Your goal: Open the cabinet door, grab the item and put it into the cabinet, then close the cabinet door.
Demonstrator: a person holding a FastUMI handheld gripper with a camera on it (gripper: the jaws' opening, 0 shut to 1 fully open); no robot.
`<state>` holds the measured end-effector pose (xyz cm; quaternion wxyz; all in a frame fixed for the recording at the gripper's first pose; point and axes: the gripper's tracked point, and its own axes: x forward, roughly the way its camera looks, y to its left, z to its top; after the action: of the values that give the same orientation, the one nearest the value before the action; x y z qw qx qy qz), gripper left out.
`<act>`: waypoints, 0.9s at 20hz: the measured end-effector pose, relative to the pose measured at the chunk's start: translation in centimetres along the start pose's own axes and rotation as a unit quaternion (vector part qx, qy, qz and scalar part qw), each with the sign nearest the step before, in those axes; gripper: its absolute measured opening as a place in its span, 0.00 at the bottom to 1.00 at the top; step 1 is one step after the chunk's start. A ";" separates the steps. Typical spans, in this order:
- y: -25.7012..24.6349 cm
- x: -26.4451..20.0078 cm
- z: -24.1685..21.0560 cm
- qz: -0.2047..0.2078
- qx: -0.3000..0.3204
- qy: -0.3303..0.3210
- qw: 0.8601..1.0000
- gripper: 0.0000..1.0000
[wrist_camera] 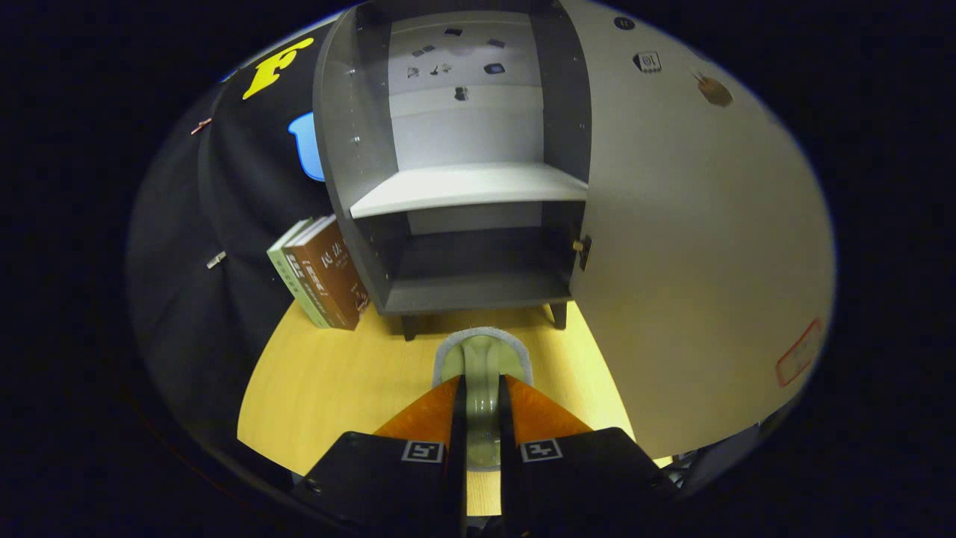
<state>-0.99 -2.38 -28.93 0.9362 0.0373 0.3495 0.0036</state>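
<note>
Both fingers of gripper (482, 388) nearly together, clamped on pale green item (482, 366) w/ grey rim, held over wood table (336, 388). Cabinet (463, 194) at 12 o'clock, door (694, 246) open at 2, books (321, 273) at 10.

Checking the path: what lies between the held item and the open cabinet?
Gripper is shut on the item. In the gripper view, bare tabletop lies before the cabinet.

Claw (482, 392) points straight ahead, level, held low at the near side. Both fingers (448, 418) are drawn close together, nearly parallel, each pressing a side of the brush (483, 359) gripped between them.
</note>
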 end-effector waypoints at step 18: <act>2.6 7.9 25.4 0.002 0.015 -0.081 0.997 0.22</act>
<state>21.62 -1.19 -14.81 0.9608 0.0522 0.2721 -0.0027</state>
